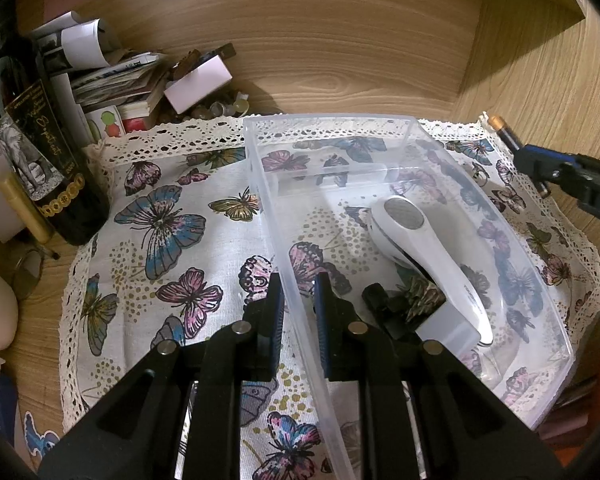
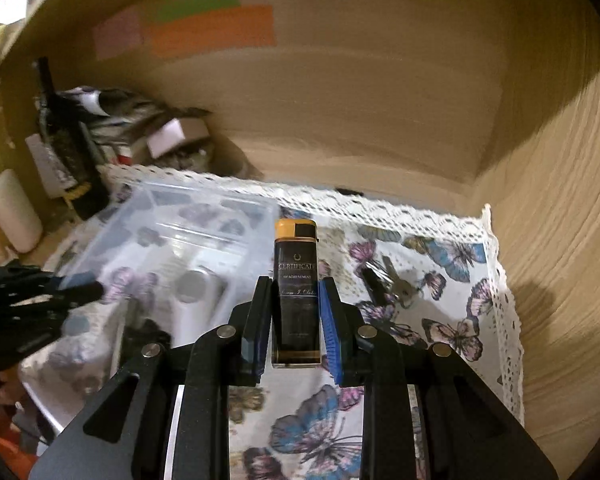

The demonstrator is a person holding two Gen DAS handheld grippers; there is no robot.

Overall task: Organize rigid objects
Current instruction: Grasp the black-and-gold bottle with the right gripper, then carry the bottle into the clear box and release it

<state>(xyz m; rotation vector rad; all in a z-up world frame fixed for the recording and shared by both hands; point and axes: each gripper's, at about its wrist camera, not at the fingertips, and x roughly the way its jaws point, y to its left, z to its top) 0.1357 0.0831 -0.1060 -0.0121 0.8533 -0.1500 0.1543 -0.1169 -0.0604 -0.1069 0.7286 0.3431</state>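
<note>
The left tongs (image 1: 298, 300) are clamped on the near left wall of the clear plastic bin (image 1: 384, 168), which rests on the butterfly-print cloth (image 1: 172, 216) covering the tabletop. Inside the bin lie a white handheld device (image 1: 428, 248) and a small black object (image 1: 380, 300). The right tongs (image 2: 296, 316) are clamped on a black lighter with an orange cap (image 2: 296, 280), held above the cloth just right of the bin; a key (image 2: 396, 284) lies on the cloth nearby.

Dark lighter (image 2: 295, 292), upright beside clear bin (image 2: 172, 216)

Dark lighter (image 2: 296, 292) between right gripper (image 2: 296, 320) pads, above butterfly cloth (image 2: 440, 280).
</note>
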